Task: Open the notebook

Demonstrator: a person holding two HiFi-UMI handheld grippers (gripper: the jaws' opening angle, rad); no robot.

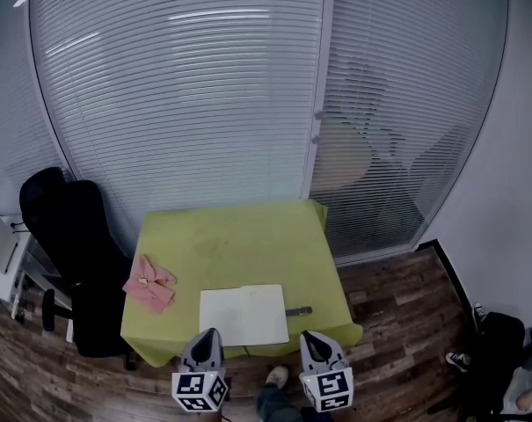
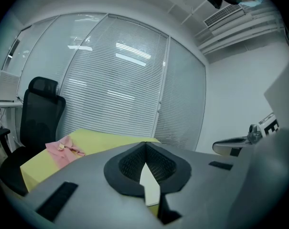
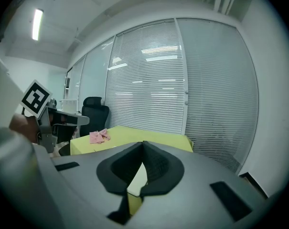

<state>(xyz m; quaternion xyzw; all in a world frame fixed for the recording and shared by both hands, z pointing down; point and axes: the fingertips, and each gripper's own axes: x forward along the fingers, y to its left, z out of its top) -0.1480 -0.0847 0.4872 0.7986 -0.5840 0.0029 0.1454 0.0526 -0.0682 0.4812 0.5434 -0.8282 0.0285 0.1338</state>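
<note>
looks like the notebook (image 1: pixel 244 315) already lies open on the near side, left gripper (image 1: pixel 208 332) and right gripper (image 1: pixel 308 334) both shut tight, empty

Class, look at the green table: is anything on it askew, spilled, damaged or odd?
Nothing spilled or damaged. The notebook lies square to the table edge, a small dark object beside it. Only the pink cloth looks untidy, crumpled near the left edge.

A square table (image 1: pixel 239 236) draped in matt yellow-green cloth (or so it looks) bears a smooth white paper notebook (image 1: pixel 244 316) and a crumpled, unglossy pink fabric piece (image 1: pixel 149 283); the dark wood-plank floor (image 1: pixel 397 293) shows a faint sheen.
</note>
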